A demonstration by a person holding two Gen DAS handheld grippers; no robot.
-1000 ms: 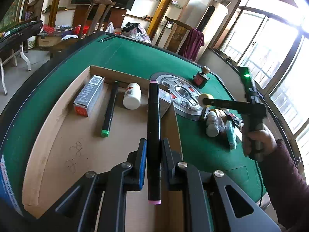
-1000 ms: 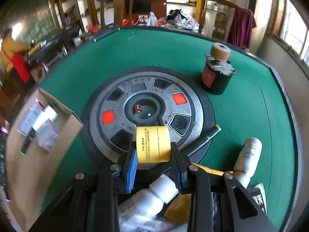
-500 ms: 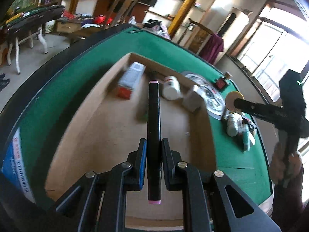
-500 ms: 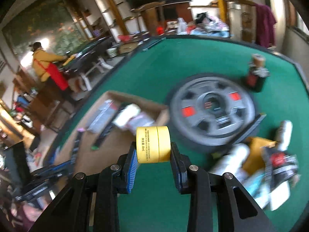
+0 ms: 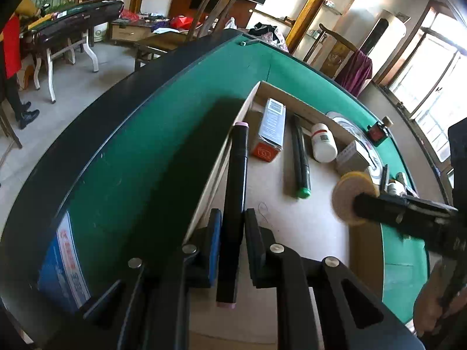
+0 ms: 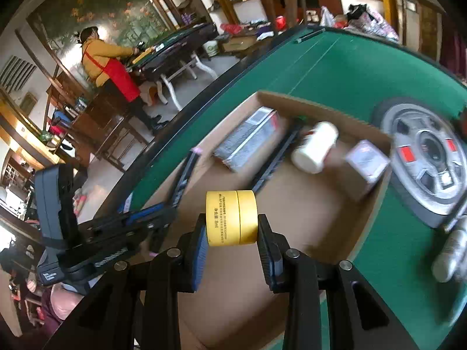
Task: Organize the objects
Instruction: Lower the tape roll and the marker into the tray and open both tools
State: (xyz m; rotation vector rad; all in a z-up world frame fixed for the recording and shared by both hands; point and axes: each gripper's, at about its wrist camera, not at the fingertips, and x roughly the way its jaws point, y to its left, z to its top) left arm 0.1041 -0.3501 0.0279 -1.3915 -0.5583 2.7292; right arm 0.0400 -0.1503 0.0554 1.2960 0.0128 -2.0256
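My left gripper [image 5: 230, 233] is shut on a black marker with pink ends [image 5: 235, 192], held over the left wall of the shallow cardboard box [image 5: 309, 233]. My right gripper [image 6: 232, 233] is shut on a yellow roll of tape [image 6: 232, 218] and holds it over the box floor [image 6: 306, 210]; the roll also shows in the left wrist view [image 5: 347, 201]. In the box lie a grey carton [image 5: 270, 128], a black marker with a green cap [image 5: 300, 157], a white bottle [image 5: 322, 143] and a small box [image 5: 351, 157].
The box sits on a green felt table [image 5: 140, 157] with a black rim. A round metal dice hub [image 6: 426, 157] lies right of the box. More bottles lie at the right edge [image 6: 449, 256]. A dark bottle [image 5: 378, 131] stands beyond the hub.
Both grippers swung left. The right gripper carried the yellow tape from above the hub to over the box. The left gripper moved the marker toward the box's left wall.
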